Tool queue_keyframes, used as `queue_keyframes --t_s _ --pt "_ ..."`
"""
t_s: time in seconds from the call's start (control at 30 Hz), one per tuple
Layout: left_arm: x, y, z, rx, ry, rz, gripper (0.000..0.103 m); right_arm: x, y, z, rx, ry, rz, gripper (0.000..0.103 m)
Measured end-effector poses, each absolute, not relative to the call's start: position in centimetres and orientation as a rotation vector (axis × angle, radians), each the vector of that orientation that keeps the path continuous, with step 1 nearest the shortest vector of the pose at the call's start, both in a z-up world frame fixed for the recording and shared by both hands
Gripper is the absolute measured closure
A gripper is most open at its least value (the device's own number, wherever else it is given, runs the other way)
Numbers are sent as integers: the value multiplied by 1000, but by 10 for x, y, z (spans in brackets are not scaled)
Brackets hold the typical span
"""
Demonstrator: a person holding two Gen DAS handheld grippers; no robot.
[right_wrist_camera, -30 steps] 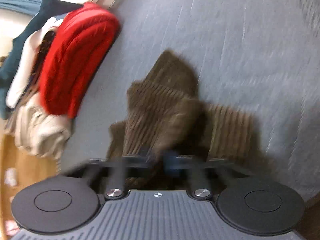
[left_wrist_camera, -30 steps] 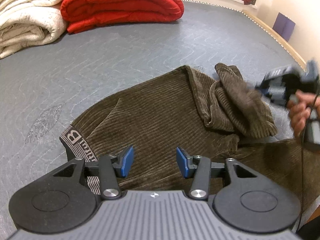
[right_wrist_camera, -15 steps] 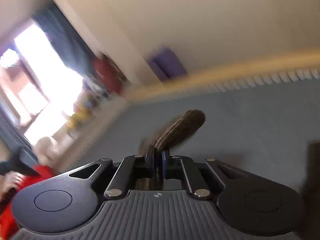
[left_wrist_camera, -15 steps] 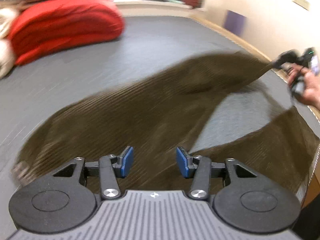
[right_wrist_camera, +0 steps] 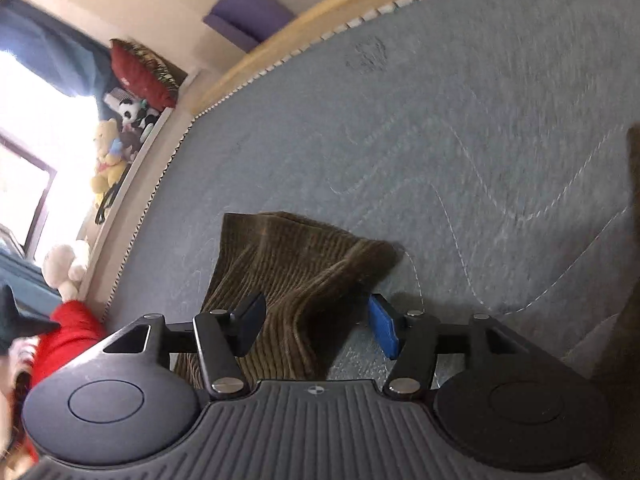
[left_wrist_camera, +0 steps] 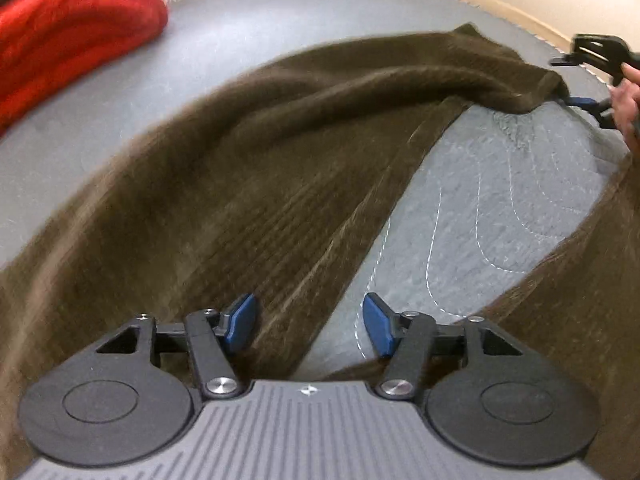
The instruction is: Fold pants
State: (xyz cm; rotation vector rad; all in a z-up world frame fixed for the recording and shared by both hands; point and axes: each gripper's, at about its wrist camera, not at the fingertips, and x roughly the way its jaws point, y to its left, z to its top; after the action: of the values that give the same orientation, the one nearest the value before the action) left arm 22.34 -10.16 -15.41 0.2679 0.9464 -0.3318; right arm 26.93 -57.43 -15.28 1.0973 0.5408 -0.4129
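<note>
Brown corduroy pants (left_wrist_camera: pixel 248 168) lie spread on the grey mattress (left_wrist_camera: pixel 500 208). One leg stretches to the upper right, the other leg (left_wrist_camera: pixel 580 280) runs along the right side. My left gripper (left_wrist_camera: pixel 308 322) hangs open just above the inner edge of the stretched leg, near where the legs split, with nothing gripped. In the right wrist view the leg's cuff end (right_wrist_camera: pixel 296 268) lies slack on the mattress (right_wrist_camera: pixel 460 140) between the fingers of my right gripper (right_wrist_camera: pixel 316 320). Its jaws are opening and the pads stand clear of the cloth. A hand (left_wrist_camera: pixel 630 96) holds that gripper at the cuff.
A folded red quilt (left_wrist_camera: pixel 68 36) lies at the far left of the mattress. The wooden bed edge (right_wrist_camera: pixel 320 12) runs beyond the cuff, with a purple object (right_wrist_camera: pixel 248 12) by the wall. Plush toys (right_wrist_camera: pixel 108 160) and a red cushion (right_wrist_camera: pixel 144 76) line the window ledge.
The right gripper pulled the bunched leg out straight to the right, laid its end down and opened off it. The left gripper dropped closer to the pants and stayed open.
</note>
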Motion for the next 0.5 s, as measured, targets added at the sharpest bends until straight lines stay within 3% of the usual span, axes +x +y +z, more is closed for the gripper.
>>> queue_keyframes --t_s 0.07,0.13,0.17,0.37,0.5 --pt "223 -95 -151 290 958 -317 87 274 -579 -159 1134 520 -412 49" --pt "225 -80 -145 278 980 -331 93 279 -580 -158 1097 517 -409 88" --pt "223 -73 -138 269 975 -337 94 282 -579 -150 1019 514 -428 96" --pt "197 -21 -100 184 924 -443 94 248 -583 -103 821 426 -582 98" --pt "191 -16 -116 157 1046 -483 90 226 -600 -145 881 689 -720 99"
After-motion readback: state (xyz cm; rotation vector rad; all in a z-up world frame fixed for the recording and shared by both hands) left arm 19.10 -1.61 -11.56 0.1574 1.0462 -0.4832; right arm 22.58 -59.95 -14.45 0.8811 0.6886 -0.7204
